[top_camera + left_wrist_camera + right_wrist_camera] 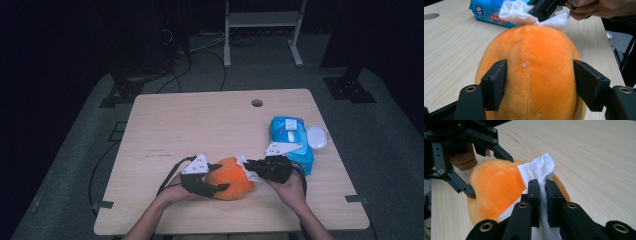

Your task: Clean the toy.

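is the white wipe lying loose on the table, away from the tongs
No, the right tongs are shut on the white wipe and press it against the orange plush toy.

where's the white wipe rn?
The white wipe is pinched in the right hand-held gripper, pressed on the orange plush toy near the table's front edge, left of the blue wipes pack.

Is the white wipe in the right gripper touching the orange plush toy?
Touching. In the right gripper view the white wipe, pinched between the right gripper fingers, lies directly on the orange plush toy. The left gripper view shows it against the toy's far end.
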### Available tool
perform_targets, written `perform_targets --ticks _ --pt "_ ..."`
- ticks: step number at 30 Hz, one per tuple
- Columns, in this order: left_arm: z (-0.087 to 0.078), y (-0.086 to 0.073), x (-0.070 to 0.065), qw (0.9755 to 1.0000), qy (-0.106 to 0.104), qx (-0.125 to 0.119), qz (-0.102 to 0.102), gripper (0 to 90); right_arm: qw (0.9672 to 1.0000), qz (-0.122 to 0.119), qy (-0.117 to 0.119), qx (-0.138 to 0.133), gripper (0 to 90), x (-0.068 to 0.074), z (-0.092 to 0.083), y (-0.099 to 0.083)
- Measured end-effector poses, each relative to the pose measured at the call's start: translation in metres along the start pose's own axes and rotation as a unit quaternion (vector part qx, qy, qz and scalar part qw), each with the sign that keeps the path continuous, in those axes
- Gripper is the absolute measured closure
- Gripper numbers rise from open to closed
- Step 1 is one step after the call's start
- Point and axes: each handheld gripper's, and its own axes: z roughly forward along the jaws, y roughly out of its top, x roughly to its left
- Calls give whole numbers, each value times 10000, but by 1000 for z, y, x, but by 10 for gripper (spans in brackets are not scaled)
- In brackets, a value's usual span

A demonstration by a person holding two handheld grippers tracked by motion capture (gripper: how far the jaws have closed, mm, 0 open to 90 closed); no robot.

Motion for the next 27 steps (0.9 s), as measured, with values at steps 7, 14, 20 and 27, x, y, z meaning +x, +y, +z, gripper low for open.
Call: perform_targets --ticks 7,14,20,27 --pt "0 0 1 10000 3 -25 -67 309 9996 218 -44 198 825 -9 -2 -11" --pt "4 4 -6 9999 -11 21 131 309 9996 -52 179 -189 825 8 -6 10" --pt "4 3 -5 9999 -36 17 112 309 9997 32 236 -46 825 4 0 4" --pt "3 3 -4 10000 -45 9 73 308 9995 207 -14 239 825 -12 -2 -9"
